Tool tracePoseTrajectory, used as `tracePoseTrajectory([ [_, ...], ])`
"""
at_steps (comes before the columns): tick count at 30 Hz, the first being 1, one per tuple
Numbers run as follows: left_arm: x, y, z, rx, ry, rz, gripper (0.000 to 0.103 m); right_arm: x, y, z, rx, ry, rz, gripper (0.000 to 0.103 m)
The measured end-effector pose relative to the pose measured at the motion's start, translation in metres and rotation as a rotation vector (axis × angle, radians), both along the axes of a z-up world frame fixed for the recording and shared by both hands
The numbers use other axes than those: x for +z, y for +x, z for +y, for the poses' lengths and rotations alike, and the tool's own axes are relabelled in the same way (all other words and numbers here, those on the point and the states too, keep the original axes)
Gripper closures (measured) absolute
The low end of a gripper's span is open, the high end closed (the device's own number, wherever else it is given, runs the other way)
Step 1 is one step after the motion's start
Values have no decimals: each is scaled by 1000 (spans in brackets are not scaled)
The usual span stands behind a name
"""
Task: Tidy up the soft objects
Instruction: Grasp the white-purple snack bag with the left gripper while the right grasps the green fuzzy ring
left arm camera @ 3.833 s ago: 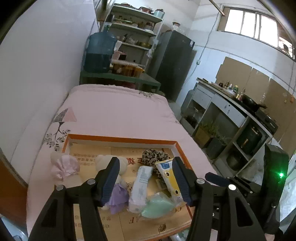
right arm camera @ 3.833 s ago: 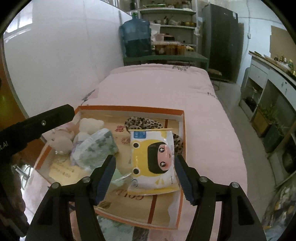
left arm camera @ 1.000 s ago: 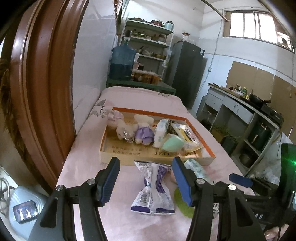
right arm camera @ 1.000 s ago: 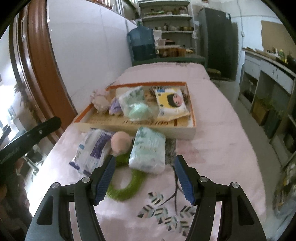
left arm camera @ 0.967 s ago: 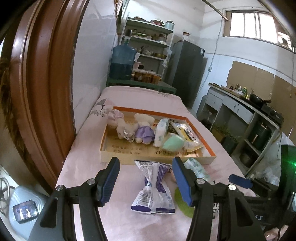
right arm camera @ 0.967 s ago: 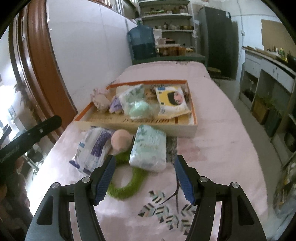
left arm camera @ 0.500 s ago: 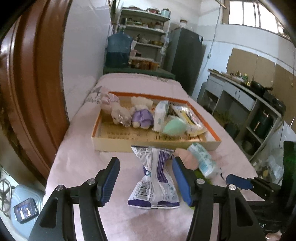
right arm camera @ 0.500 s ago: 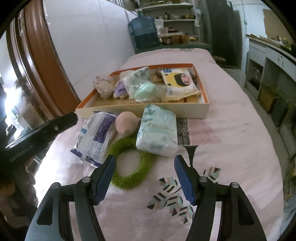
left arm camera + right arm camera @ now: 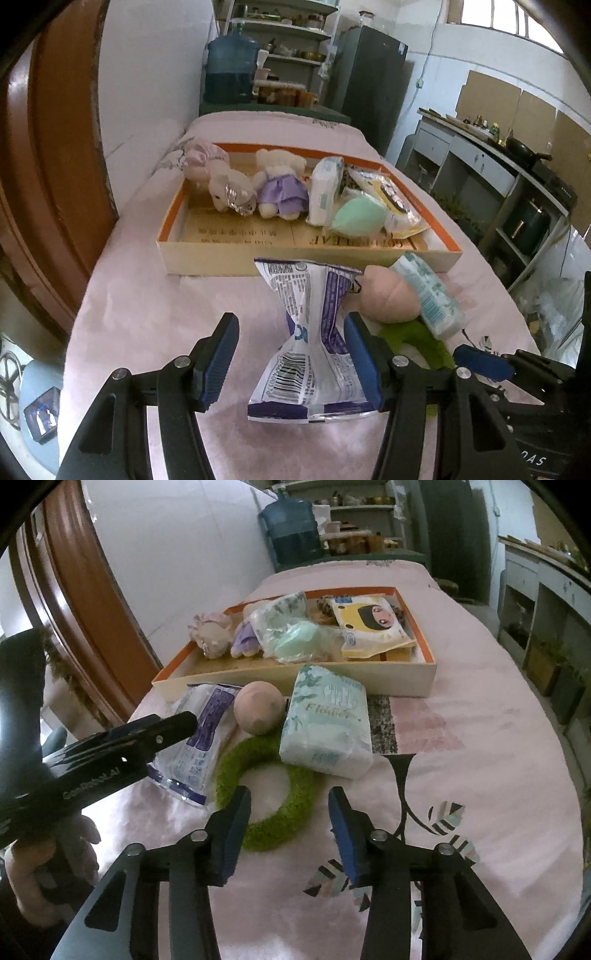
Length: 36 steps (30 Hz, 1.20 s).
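Purple-and-white packet is framed, ungripped, by the wide-open left gripper, while the green ring is straddled by the closing right gripper, nothing held.

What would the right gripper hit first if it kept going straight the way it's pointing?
Most likely the fuzzy green ring: the right gripper, jaws closing with nothing pressed between them yet, points down at its near arc. Depth is hard to judge.
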<state>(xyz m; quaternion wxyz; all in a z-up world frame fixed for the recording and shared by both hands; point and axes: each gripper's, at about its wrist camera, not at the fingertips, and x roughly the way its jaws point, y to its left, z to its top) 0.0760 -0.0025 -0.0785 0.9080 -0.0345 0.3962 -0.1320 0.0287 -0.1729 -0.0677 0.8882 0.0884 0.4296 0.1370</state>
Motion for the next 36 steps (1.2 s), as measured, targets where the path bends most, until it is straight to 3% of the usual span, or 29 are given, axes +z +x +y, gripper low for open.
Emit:
tracePoseTrajectory([
  [11, -19, 12, -4, -18, -31, 80, 44, -7, 3, 1, 12, 9, 18, 72],
  [18, -19, 10, -9, -19, -12, 78, 44, -9, 3, 4, 19, 4, 20, 80],
  [20, -19, 8, -10, -34, -23, 78, 57, -9, 2, 3, 19, 6, 21, 82],
  [23, -18, 4, -10, -49, -41, 74, 66, -9, 2, 3, 21, 6, 20, 84],
  [36, -8, -7, 2, -11, -88, 27, 71, -1, -4, 9, 60, 13, 3, 88],
])
